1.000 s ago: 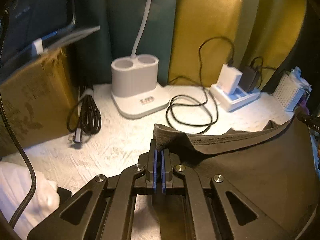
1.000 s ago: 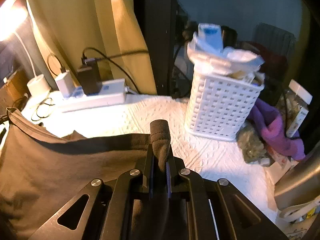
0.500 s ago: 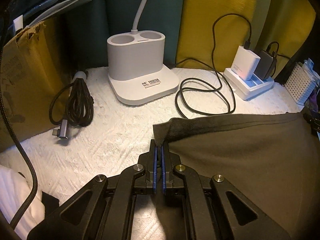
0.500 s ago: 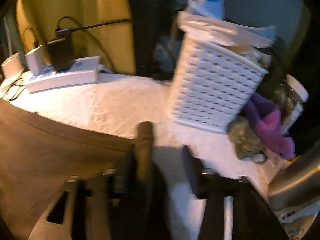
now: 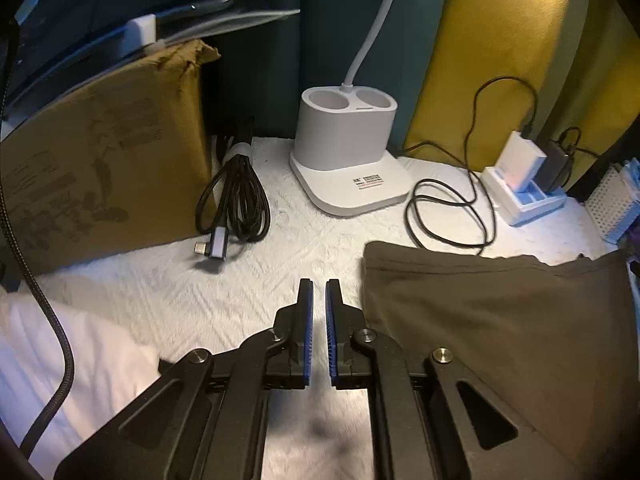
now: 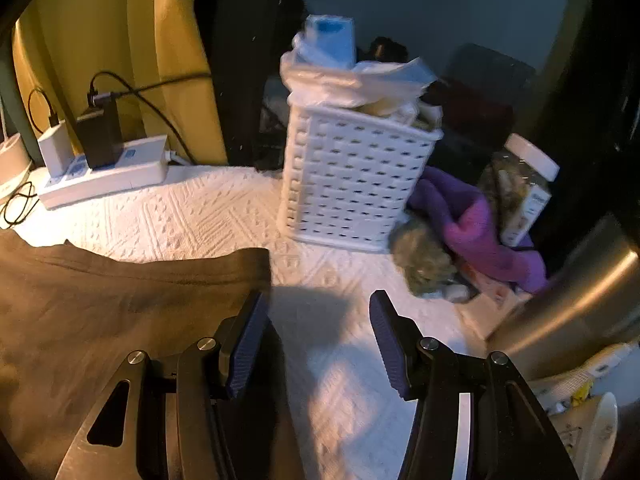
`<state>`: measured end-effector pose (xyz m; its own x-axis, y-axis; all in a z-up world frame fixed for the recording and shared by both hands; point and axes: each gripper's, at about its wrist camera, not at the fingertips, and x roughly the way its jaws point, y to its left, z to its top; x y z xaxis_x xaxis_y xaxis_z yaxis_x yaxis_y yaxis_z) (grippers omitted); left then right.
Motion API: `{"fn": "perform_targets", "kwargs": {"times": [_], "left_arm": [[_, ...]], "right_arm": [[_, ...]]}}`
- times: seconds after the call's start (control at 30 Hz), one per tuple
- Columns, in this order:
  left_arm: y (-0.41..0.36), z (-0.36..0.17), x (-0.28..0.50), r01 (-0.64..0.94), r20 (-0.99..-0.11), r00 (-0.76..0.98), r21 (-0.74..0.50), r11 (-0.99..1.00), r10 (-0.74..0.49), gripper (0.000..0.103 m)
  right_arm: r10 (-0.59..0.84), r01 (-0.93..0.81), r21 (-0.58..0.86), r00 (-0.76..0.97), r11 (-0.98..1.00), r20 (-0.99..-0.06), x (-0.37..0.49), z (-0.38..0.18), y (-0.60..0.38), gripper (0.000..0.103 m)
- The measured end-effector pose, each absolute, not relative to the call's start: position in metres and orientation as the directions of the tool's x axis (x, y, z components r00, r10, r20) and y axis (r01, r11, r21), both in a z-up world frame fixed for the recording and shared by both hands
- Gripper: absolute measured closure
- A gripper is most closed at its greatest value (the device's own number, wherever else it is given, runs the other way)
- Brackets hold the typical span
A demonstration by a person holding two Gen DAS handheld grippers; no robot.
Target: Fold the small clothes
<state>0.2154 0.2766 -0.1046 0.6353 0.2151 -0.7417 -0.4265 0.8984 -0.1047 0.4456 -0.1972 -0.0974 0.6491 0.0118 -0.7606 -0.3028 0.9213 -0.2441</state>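
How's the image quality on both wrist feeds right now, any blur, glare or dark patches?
Left wrist view: sharp, lit from the upper right, glare on the yellow curtain, edges bowed by the fisheye. Right wrist view: slightly soft, warm light from the left, a dark shadow on the white cloth ahead of the right hand-held gripper, background dim.

A white embossed tabletop (image 5: 168, 304) lay under warm light, backed by mustard-yellow curtains (image 5: 492, 40) and a dark teal drape (image 5: 328, 20). A worn brown cardboard box (image 5: 100, 152) stood at one side, a white lattice plastic basket (image 6: 352, 176) at the other.
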Motion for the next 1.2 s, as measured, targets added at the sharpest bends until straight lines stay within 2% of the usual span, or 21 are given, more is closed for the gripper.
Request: {"fn": "perform_targets", "kwargs": {"times": [0.17,0.2,0.3,0.33,0.8,1.2], "left_arm": [[0.261,-0.099,0.199,-0.396,-0.729,0.658,-0.119,0.91,0.191,0.096],[0.259,-0.098,0.195,-0.392,-0.726,0.661,-0.121,0.912,0.188,0.092],[0.251,-0.094,0.18,-0.375,-0.711,0.684,-0.146,0.916,0.166,0.061],[0.248,-0.093,0.175,-0.366,-0.704,0.693,-0.156,0.917,0.157,0.059],[0.201,-0.105,0.109,-0.287,-0.695,0.715,-0.196,0.938,0.074,0.059],[0.18,-0.118,0.05,-0.272,-0.696,0.716,-0.21,0.939,0.052,0.058]], "right_arm": [[0.012,-0.303,-0.245,0.652,0.921,-0.758,0.424,-0.087,-0.208,0.047],[0.013,-0.303,-0.245,0.653,0.921,-0.757,0.419,-0.084,-0.211,0.047],[0.018,-0.307,-0.242,0.652,0.921,-0.758,0.407,-0.085,-0.209,0.047],[0.021,-0.307,-0.238,0.651,0.921,-0.759,0.401,-0.084,-0.212,0.047],[0.036,-0.285,-0.18,0.616,0.941,-0.787,0.325,-0.094,-0.246,0.047],[0.058,-0.286,-0.156,0.619,0.945,-0.783,0.267,-0.091,-0.256,0.047]]}}
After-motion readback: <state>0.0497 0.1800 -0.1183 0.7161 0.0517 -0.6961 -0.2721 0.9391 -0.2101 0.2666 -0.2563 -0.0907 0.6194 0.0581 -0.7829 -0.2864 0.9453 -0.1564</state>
